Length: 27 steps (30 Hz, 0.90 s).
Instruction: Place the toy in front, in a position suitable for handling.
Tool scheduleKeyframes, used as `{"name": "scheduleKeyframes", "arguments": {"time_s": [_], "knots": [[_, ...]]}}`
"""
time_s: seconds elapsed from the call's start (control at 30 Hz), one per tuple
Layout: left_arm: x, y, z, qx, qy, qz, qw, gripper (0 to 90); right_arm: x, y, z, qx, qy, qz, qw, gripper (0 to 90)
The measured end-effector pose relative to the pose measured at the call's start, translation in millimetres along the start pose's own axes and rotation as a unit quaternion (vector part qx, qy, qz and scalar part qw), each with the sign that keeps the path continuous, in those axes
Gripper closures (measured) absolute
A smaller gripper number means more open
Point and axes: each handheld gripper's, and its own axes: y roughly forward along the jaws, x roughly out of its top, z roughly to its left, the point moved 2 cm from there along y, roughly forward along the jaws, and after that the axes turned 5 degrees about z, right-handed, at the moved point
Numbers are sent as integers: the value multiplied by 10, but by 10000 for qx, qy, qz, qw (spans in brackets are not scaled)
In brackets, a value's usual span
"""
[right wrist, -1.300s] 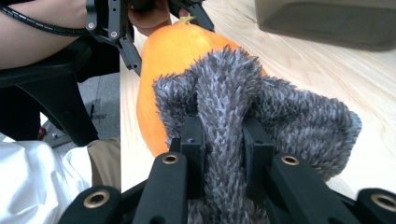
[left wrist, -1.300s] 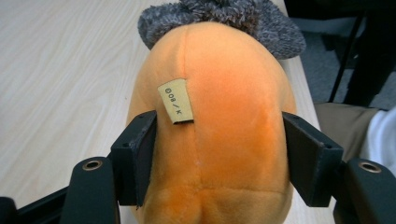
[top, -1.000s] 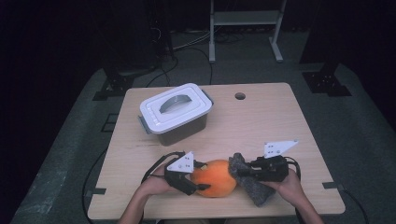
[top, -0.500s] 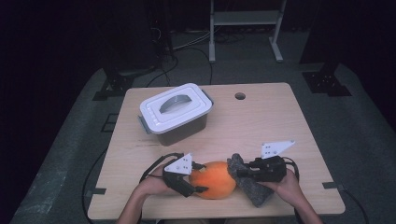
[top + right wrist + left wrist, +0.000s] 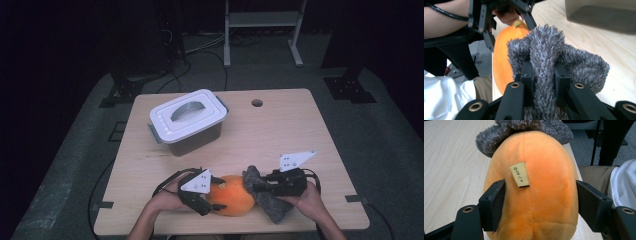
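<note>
An orange plush toy (image 5: 234,196) lies near the table's front edge, with a small tag (image 5: 520,174) on it. My left gripper (image 5: 214,195) holds it from the left. Its pads (image 5: 495,203) touch both flanks, and its jaws have just been opening a little. A grey fuzzy cloth piece (image 5: 274,210) sits against the plush's right end. My right gripper (image 5: 256,187) is shut on a fold of that grey cloth (image 5: 576,62). Past the cloth, the right gripper view takes in the orange plush (image 5: 501,57) and the left gripper (image 5: 506,17).
A white-lidded storage box (image 5: 187,120) with a grey handle stands at the back left of the wooden table (image 5: 280,135). A round cable hole (image 5: 257,103) is near the far edge. Cables trail off the table's left front.
Both hands have stayed near the front edge. The right gripper and its grey plate have shifted slightly. The plush and cloth lie as before.
</note>
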Motion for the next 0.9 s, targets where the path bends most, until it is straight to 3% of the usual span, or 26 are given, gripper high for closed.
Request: {"name": "scheduleKeyframes", "arguments": {"time_s": [0.1,0.17,0.27,0.33,0.37,0.4,0.43,0.5,0.57,0.63,0.73,0.8,0.83,0.87,0.9], "knots": [[12,6,-1,6,-6,-4,10000,284,-56,-31,-26,-61,63,106,9999,738],[29,20,-4,23,-42,-9,10000,269,-23,-62,3,-114,0,32,9999,738],[51,47,-8,35,-89,-49,9999,248,85,-82,79,-12,-132,-230,9996,738],[57,48,-8,59,-102,-22,9999,221,112,-70,101,-14,-204,-192,9996,738],[63,42,9,71,-239,-15,9997,210,110,-19,112,-31,-287,-57,9996,738],[63,42,9,71,-239,-15,9997,200,110,-19,112,-31,-287,-57,9996,738],[72,35,30,11,-400,-43,9992,192,61,10,86,99,-193,-52,9998,738],[79,29,39,30,-467,-44,9989,154,42,5,74,110,-161,-13,9998,738],[70,39,89,40,-826,92,9965,85,-6,-28,63,106,-116,47,9999,739],[48,58,116,-78,-1056,33,9944,83,-38,-42,55,101,-81,58,9999,738],[48,67,107,-97,-1001,45,9949,173,-18,-66,47,80,-77,72,9999,739],[64,56,100,1,-916,85,9958,257,5,-82,57,22,-113,45,9999,739],[90,62,69,19,-739,46,9972,283,61,-99,83,-37,-198,-61,9998,739],[90,62,69,19,-739,46,9972,294,96,-101,104,-21,-228,-149,9996,739],[133,89,20,39,-504,79,9987,299,132,-99,129,-24,-281,-185,9994,739]]}}
